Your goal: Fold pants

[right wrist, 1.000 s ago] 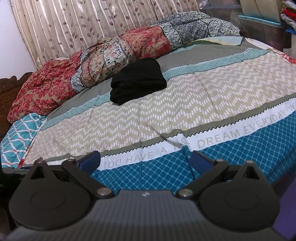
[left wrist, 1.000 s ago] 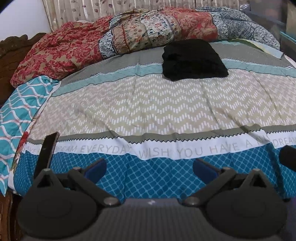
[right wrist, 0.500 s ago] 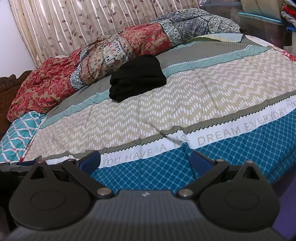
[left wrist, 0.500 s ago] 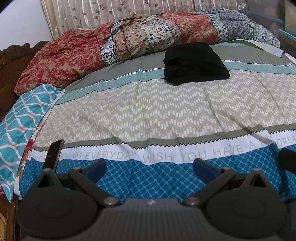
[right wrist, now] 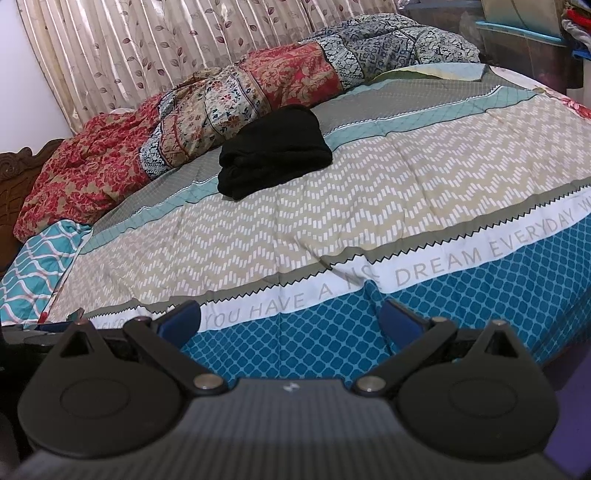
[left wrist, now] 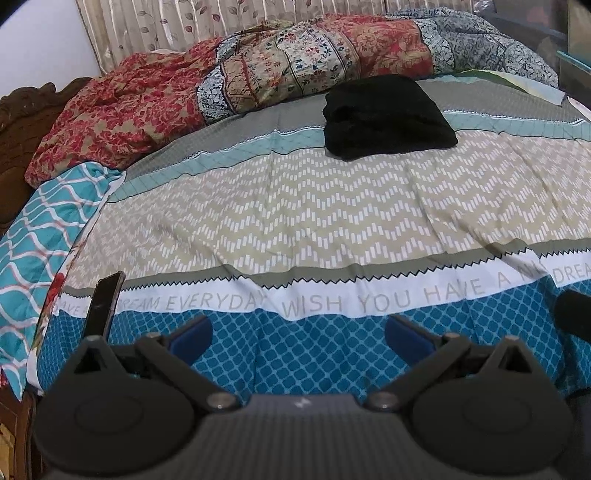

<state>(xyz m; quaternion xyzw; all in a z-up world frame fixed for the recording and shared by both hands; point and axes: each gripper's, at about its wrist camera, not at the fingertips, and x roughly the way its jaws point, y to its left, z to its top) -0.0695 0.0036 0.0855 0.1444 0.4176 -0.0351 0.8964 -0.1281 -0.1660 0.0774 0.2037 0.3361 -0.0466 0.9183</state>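
Left wrist view: my left claw [left wrist: 298, 334], two black linkage arms tipped with blue pads [left wrist: 192, 334], sits at the bottom of the frame with its jaws spread wide and nothing between them, held above the blue lattice band of the bedspread. Folded black fabric pants [left wrist: 388, 116], a compact rectangular bundle, lie in the upper centre-right of the frame on the grey and pale-teal stripes of the printed quilted bedspread [left wrist: 332, 221], well apart from my claw. Crumpled red, cream and navy floral quilt [left wrist: 258, 74], heaped along the top of the frame just behind the pants. Teal-and-white wave-patterned cloth [left wrist: 40, 229], at the left edge. Dark flat rectangular object [left wrist: 105, 304], standing up at lower left just beside my left linkage; what it is I cannot tell. Carved dark wooden headboard [left wrist: 22, 122], at the far left. Beige pleated curtain with a leaf print [left wrist: 177, 26], along the top. Right wrist view: my right claw [right wrist: 290, 321], same build, jaws likewise wide apart and empty, at the bottom of the frame over the blue band and the white lettered stripe. The pants [right wrist: 273, 151] lie upper centre-left, touching the near edge of the quilt [right wrist: 240, 99]. Bedspread [right wrist: 406, 192] fills the middle; curtain [right wrist: 147, 48] at upper left; headboard [right wrist: 18, 184] at far left.
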